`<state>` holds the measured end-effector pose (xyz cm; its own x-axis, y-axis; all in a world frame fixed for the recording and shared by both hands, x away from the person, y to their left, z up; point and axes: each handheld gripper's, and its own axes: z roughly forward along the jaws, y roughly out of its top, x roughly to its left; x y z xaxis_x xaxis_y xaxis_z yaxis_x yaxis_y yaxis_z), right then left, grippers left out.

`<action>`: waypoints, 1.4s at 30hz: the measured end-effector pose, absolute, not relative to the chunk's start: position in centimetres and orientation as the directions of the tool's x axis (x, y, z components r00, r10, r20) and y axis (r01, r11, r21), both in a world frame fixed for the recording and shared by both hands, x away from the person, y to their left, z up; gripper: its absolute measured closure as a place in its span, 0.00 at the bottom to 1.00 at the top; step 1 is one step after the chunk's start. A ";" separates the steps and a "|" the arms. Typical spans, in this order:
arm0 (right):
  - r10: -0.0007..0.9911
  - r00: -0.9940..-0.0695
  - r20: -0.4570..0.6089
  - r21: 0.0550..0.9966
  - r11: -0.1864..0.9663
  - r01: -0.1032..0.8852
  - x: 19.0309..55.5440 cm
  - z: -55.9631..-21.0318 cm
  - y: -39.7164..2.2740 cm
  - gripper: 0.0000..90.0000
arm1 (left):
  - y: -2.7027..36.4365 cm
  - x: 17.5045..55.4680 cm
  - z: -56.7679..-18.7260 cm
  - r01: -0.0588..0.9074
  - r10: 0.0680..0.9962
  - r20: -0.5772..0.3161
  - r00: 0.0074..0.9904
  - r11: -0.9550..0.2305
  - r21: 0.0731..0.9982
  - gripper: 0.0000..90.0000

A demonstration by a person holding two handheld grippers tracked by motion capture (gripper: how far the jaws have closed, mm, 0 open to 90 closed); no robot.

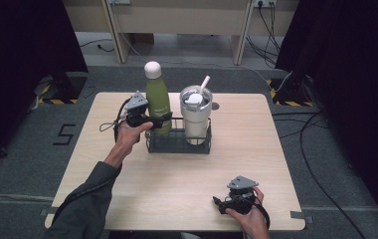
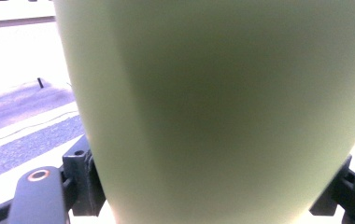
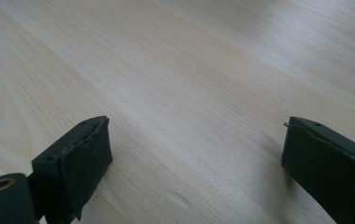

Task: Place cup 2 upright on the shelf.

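on table: 1 basket point(image 1: 177, 143) | 1 green bottle point(image 1: 157, 97), left gripper point(image 1: 149, 119) grasping it | 1 tumbler point(image 1: 196, 115) | right gripper point(image 1: 223, 204) fingers spread

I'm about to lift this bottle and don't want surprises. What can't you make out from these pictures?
- High view: the green bottle's base, hidden behind the wire basket's wall.
- Left gripper view: the bottle is blurred and cut off at the top and bottom edges; the left tongs' contact with it is hidden.
- High view: the cup's contents, covered by its lid.
- High view: the right tongs' tips, too small.
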<state>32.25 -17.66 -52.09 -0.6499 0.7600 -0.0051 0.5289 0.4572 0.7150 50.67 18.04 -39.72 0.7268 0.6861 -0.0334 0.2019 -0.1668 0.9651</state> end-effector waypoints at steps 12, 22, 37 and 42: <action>0.759 -0.651 -0.007 0.715 0.459 0.527 32.3 -52.1 -17.7 0.10 | 17.6 51.1 -41.3 0.223 0.687 -0.049 0.725 -0.166 0.961 0.23; 0.759 -0.651 -0.006 0.715 0.458 0.528 32.2 -52.1 -17.7 0.10 | 17.7 51.3 -42.6 0.232 0.691 -0.054 0.720 -0.167 0.958 0.23; 0.755 -0.656 -0.011 0.715 0.464 0.522 32.3 -52.1 -17.7 0.10 | 17.6 51.5 -43.8 0.250 0.697 -0.067 0.714 -0.165 0.954 0.23; 0.755 -0.656 -0.010 0.715 0.464 0.523 32.3 -52.1 -17.7 0.10 | 17.5 51.5 -44.2 0.252 0.698 -0.060 0.713 -0.177 0.951 0.23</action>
<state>32.26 -17.67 -52.10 -0.6555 0.7551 -0.0097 0.5234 0.4636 0.7149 51.51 17.50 -44.24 0.7134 0.6982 -0.0596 0.2524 -0.1767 0.9513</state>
